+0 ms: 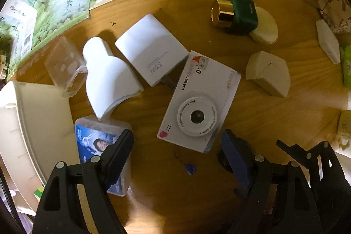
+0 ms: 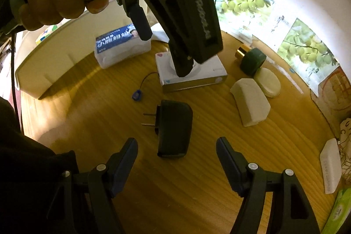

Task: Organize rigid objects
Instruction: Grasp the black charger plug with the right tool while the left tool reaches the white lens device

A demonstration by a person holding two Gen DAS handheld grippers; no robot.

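Left tool point(image 1: 176, 142) hangs open over the white camera point(image 1: 198, 102) mid-table point(image 1: 274, 115) — right tool point(image 2: 176, 146), open too, faces the black charger point(image 2: 174, 128); centre each before closing.

Wood-grain table point(image 1: 219, 3), lightly glossy. Toy camera point(image 1: 197, 102): smooth white plastic. Green bottle's cap point(image 1: 221, 13): shiny gold metal. Black charger point(image 2: 174, 131): matt plastic with metal prongs. Clear plastic case point(image 1: 63, 67).

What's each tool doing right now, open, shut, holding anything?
Left tool: open, holding nothing, above the white camera.
Right tool: open, holding nothing, black plug adapter just ahead of it.
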